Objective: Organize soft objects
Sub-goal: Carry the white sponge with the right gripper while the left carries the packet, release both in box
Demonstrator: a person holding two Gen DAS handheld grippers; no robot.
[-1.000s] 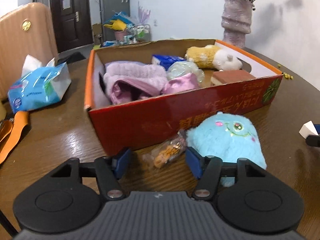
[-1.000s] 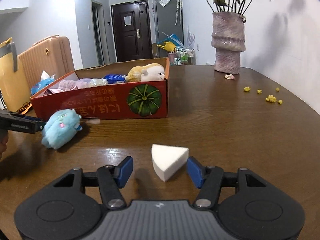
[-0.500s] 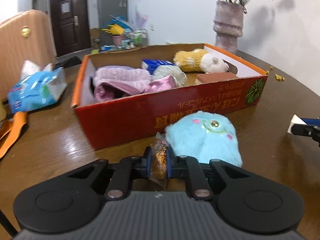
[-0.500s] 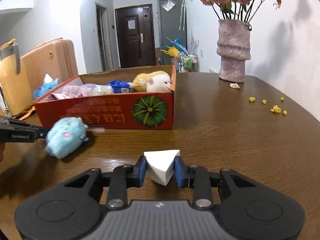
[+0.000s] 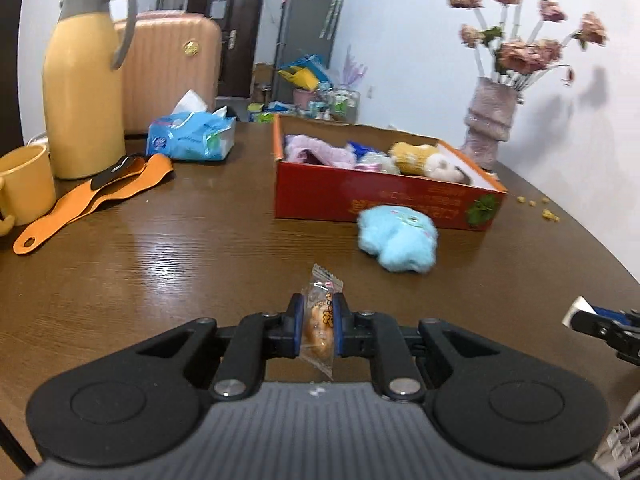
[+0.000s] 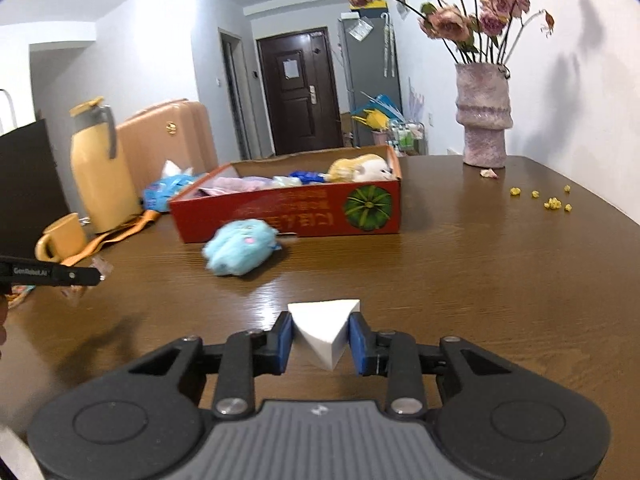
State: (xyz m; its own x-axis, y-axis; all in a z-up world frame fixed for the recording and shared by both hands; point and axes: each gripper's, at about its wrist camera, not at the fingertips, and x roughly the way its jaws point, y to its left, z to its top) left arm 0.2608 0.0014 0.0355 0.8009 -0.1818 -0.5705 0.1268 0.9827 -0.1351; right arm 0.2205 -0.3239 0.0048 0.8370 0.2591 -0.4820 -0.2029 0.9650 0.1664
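My left gripper (image 5: 317, 326) is shut on a small clear-wrapped snack packet (image 5: 320, 320) and holds it above the table, well back from the red cardboard box (image 5: 384, 200). The box holds several soft things: a purple cloth (image 5: 316, 151) and a yellow and white plush (image 5: 420, 158). A blue fluffy plush (image 5: 398, 240) lies on the table in front of the box. My right gripper (image 6: 322, 338) is shut on a white wedge-shaped sponge (image 6: 325, 328), lifted off the table. The box (image 6: 296, 212) and blue plush (image 6: 240, 250) lie ahead of it to the left.
A yellow thermos (image 5: 82, 80), a yellow mug (image 5: 22, 184), an orange strap (image 5: 92, 196) and a blue tissue pack (image 5: 192, 138) stand at the left. A pink vase with flowers (image 6: 484, 116) and yellow crumbs (image 6: 548, 200) are at the far right.
Both grippers closed, the left on the snack packet and the right on the sponge. Both then rose and drew back from the box with their loads.
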